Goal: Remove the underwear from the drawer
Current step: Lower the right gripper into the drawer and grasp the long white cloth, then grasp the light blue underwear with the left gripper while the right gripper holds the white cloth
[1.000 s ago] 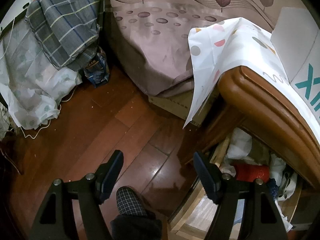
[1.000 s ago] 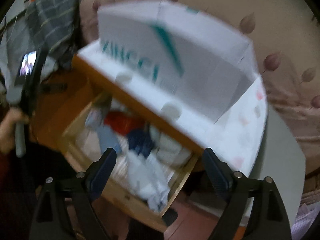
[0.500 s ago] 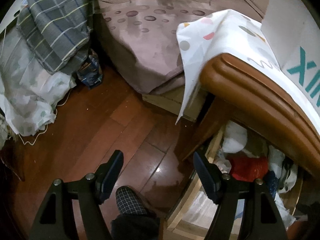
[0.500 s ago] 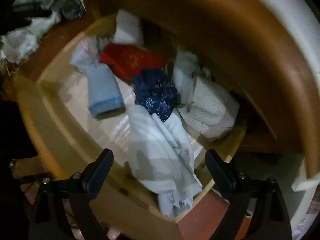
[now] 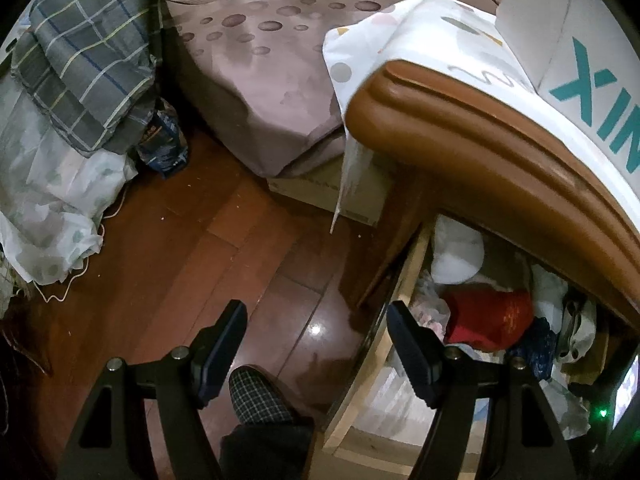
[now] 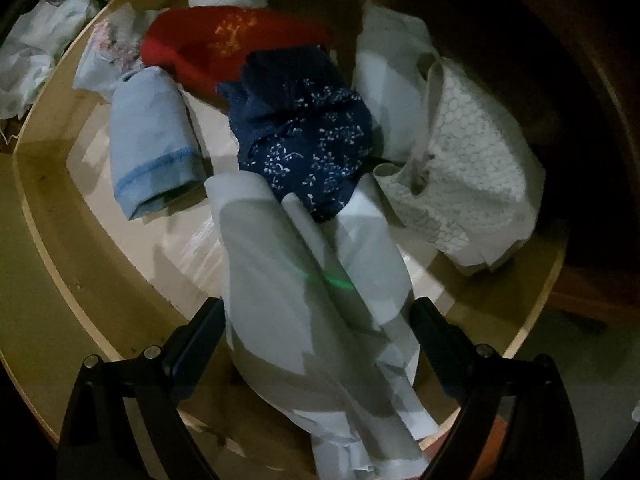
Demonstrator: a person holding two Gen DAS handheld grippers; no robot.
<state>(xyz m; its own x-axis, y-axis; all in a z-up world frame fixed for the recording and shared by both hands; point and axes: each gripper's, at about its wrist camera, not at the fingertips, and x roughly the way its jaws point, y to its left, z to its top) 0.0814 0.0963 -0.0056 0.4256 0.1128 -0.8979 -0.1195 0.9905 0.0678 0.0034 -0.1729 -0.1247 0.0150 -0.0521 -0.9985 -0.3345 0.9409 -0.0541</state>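
Since a moment ago we have pushed our right gripper [image 6: 316, 320] deeper into the open drawer [image 6: 44, 216], its fingers wide astride the pale underwear [image 6: 304, 280] lying near; nothing gripped yet, while our left gripper [image 5: 316, 340] waits wide open above the floor [image 5: 192, 256]

drawer [image 6: 48, 216] | holds: pale striped cloth [image 6: 304, 304], navy garment [image 6: 308, 140], red garment [image 6: 208, 48]

right tool [image 6: 316, 320] now lower into the drawer [image 6: 48, 240], open fingers astride the pale grey-white garment [image 6: 304, 300]
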